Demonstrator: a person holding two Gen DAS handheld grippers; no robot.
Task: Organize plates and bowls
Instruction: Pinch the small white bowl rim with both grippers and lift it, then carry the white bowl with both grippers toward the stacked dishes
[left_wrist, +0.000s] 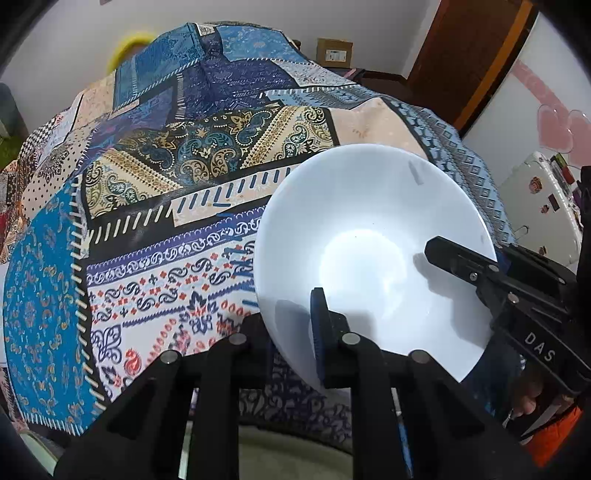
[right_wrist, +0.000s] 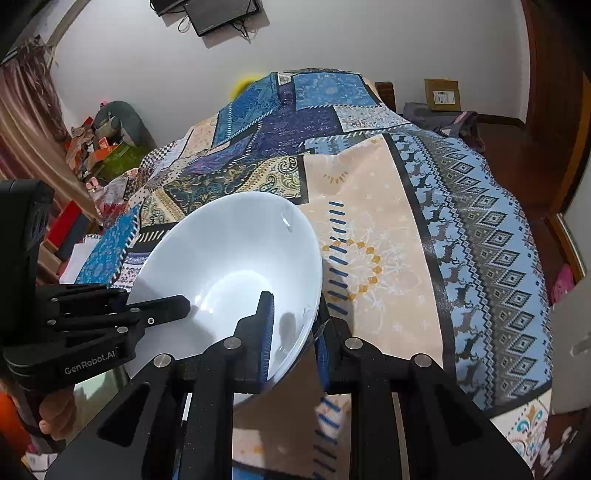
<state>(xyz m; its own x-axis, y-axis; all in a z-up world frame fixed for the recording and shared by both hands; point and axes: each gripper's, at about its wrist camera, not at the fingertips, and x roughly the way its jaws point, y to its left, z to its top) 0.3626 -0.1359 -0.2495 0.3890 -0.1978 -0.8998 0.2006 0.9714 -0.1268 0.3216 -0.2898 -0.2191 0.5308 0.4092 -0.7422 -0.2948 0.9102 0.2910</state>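
Note:
A large white bowl (left_wrist: 369, 229) (right_wrist: 229, 251) is held tilted over a table covered in a blue and beige patchwork cloth (left_wrist: 166, 166) (right_wrist: 369, 184). My left gripper (left_wrist: 291, 332) is shut on the bowl's near rim, one blue-padded finger inside and the other hidden under the wall. In the right wrist view my right gripper (right_wrist: 295, 328) pinches the rim the same way, one pad inside and one outside. Each view shows the other gripper across the bowl: the right gripper (left_wrist: 476, 258) on the right, the left gripper (right_wrist: 133, 301) on the left.
The cloth drapes over the table's far and right edges. A cardboard box (left_wrist: 334, 51) (right_wrist: 441, 94) sits behind the table by the wall. A white fridge (left_wrist: 535, 206) stands to the right. Cluttered shelves (right_wrist: 99, 144) lie far left. A person's hand (right_wrist: 55, 413) grips the left tool.

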